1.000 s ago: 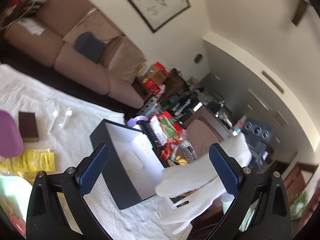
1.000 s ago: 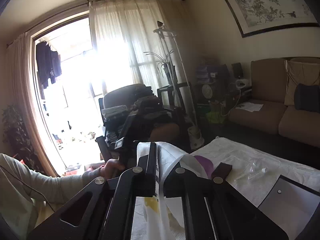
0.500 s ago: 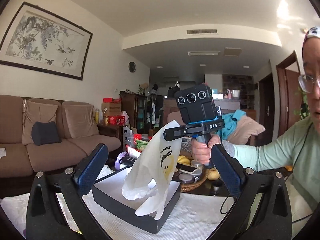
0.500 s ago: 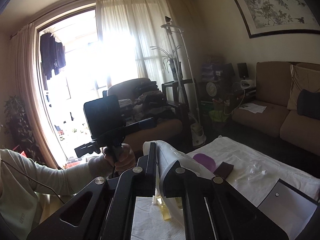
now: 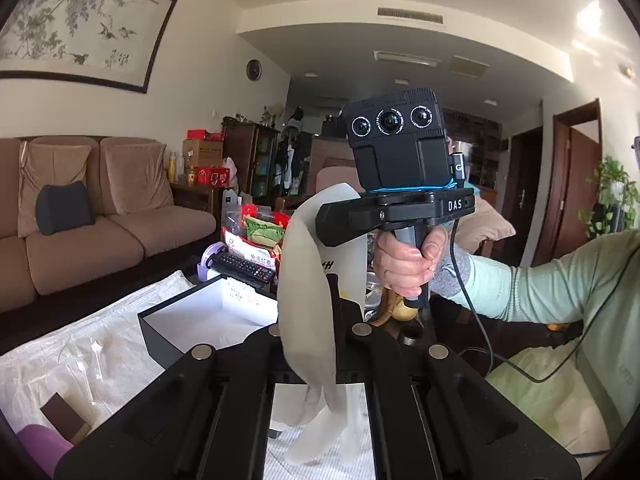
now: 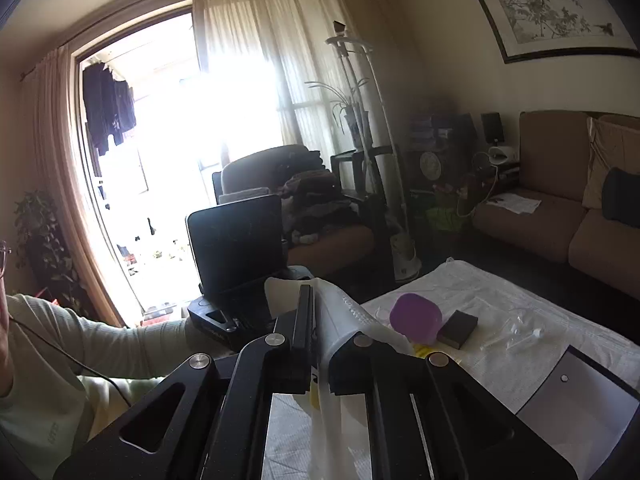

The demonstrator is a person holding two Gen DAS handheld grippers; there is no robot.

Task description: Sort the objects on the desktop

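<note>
White plastic bag (image 5: 306,300) is pinched at both ends: left claw (image 5: 308,332) has just closed on it; right claw (image 6: 318,340) is clamped on it. Black box (image 5: 208,320) lies at 10 o'clock.

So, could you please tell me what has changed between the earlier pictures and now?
The left hand-held gripper swung up from the black box, and its jaws have just been closing onto the white plastic bag, which it now grips. The right hand-held gripper stayed shut on the same bag. The purple object and brown block have not moved.
</note>
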